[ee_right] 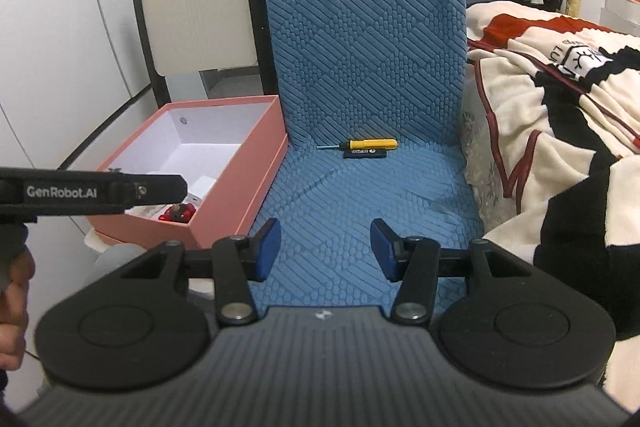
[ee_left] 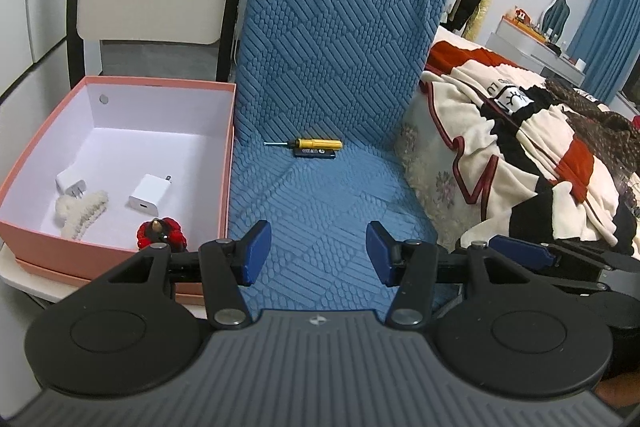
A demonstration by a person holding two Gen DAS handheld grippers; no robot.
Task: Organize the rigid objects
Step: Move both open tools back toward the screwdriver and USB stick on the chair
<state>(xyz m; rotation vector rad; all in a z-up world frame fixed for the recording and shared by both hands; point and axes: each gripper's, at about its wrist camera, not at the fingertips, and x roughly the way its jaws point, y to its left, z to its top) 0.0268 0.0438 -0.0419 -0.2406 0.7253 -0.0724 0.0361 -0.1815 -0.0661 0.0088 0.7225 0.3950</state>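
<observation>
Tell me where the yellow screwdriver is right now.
The yellow screwdriver lies on the blue chair seat by the backrest, touching a dark blue lighter, right of the pink box.

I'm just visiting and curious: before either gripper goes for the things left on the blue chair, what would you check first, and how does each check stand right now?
1. Left gripper empty, jaws apart: ok.
2. Right gripper empty, jaws apart: ok.
3. Yellow screwdriver in plain sight on the blue seat: ok.
4. Dark blue bar apart from the screwdriver: not ok, they lie side by side, apparently touching.
5. Pink box open with free floor: ok.
6. Path to the items clear: ok.
</observation>
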